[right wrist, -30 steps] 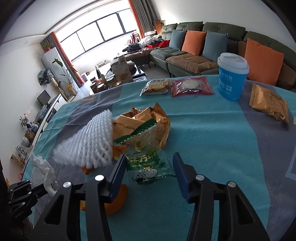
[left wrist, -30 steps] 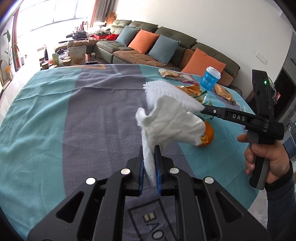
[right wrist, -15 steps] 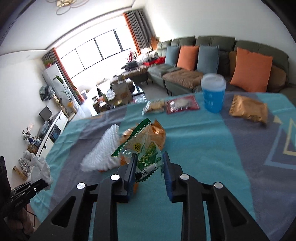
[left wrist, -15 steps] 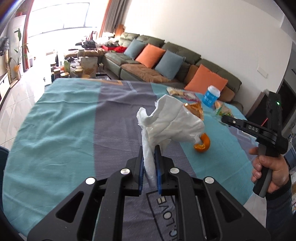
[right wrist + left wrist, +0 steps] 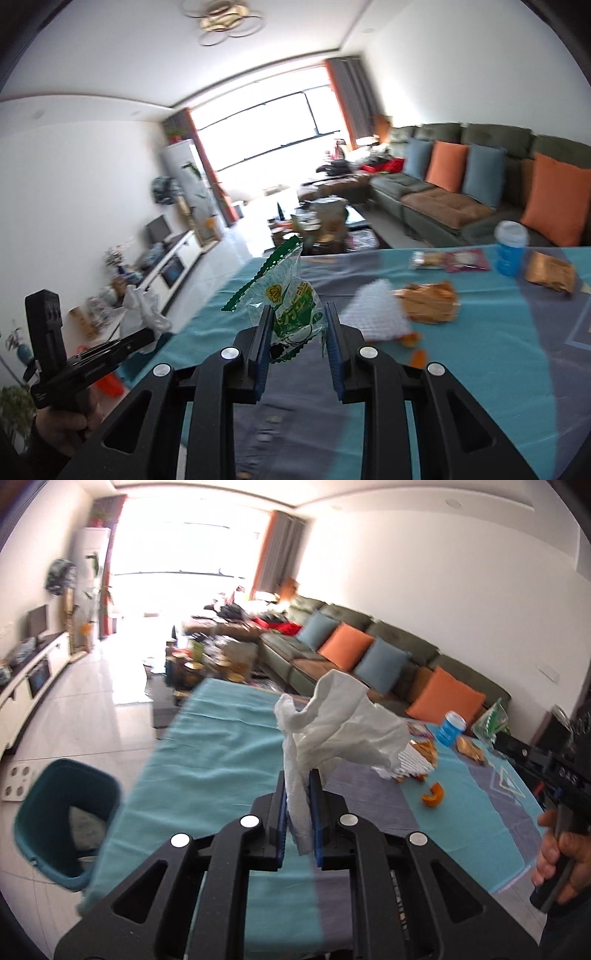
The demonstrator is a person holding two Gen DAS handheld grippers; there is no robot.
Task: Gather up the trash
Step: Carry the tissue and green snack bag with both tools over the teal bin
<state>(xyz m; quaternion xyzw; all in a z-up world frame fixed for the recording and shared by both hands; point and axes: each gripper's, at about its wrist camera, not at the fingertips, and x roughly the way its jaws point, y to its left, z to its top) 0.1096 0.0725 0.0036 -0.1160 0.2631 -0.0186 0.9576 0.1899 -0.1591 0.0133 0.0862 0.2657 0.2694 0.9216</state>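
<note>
1. The left gripper (image 5: 298,805) has its blue-padded fingers (image 5: 279,812) drawn close together, pinching the lower tail of a crumpled white paper towel (image 5: 340,727). The towel rises out of the jaws and billows above and to the right of them, clear of the table.
2. The right gripper (image 5: 297,345) has its fingers (image 5: 263,349) set a little wider, clamped on a clear wrapper with green print (image 5: 291,314). The wrapper's serrated green top edge stands up and leans left above the fingertips; its bottom edge hangs between the pads.
3. Both pieces of trash are held in the air above the teal and grey tablecloth (image 5: 221,760).
4. A teal trash bin (image 5: 66,819) stands on the floor to the left of the table, below the left gripper's level.
5. On the table lie a white foam fruit net (image 5: 373,314), a crumpled orange snack bag (image 5: 428,299) touching it, pieces of orange peel (image 5: 433,795), a blue cup with a white lid (image 5: 511,249) and a gold packet (image 5: 550,271) just beside the cup.
6. Motion blur softens the foam net and the far packets, so their print cannot be read. In the left wrist view the towel hides part of the net, and the right gripper shows only at the frame edge, its fingertips hard to make out.
</note>
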